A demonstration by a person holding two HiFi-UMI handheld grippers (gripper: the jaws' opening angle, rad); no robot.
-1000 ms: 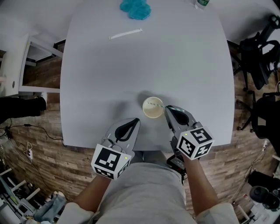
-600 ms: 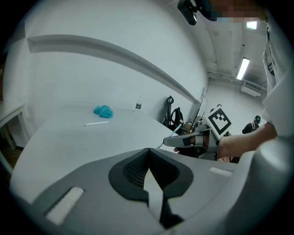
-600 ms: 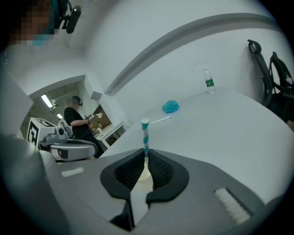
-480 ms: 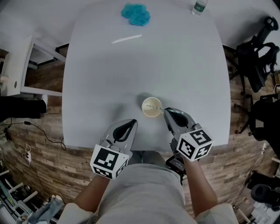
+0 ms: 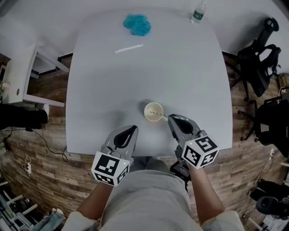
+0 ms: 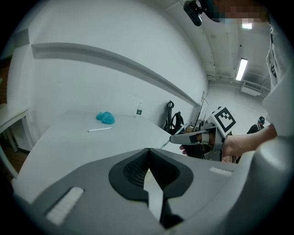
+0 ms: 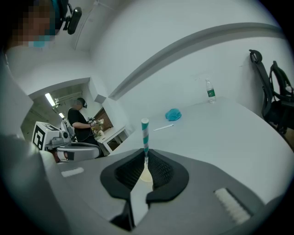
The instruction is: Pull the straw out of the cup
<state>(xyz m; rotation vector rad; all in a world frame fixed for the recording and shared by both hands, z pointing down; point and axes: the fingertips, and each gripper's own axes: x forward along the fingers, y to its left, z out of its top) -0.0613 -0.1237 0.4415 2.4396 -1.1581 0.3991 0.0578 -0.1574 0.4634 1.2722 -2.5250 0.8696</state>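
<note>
1. Currently your biggest item is the pale grey table. It fills most of the head view, w/ wood floor round it.
2. Black office chairs stand off the table's right edge, well apart from the work.
3. Your left gripper hovers over the near edge, to the left of the cup. The left gripper view shows its jaws brought together at the tips w/ nothing between them.
4. Your right gripper sits just beside the cup on its right. The right gripper view shows its jaws closed tight on the straw, pinching it low on the stem.
5. Blue cloth lies bunched at the far end of the table, left of centre.
6. Cup stands upright near the front middle of the table, between your two grippers and closer to the right one. Its cream rim shows through the gap below the right jaws.
7. Clear bottle stands upright at the far right edge.
8. White stick, prob. a wrapped straw, lies flat near the cloth.
9. Straw, teal & white striped, has its lower end inside the cup. It leans over the rim toward your right jaws, and its top pokes up past them.
</note>
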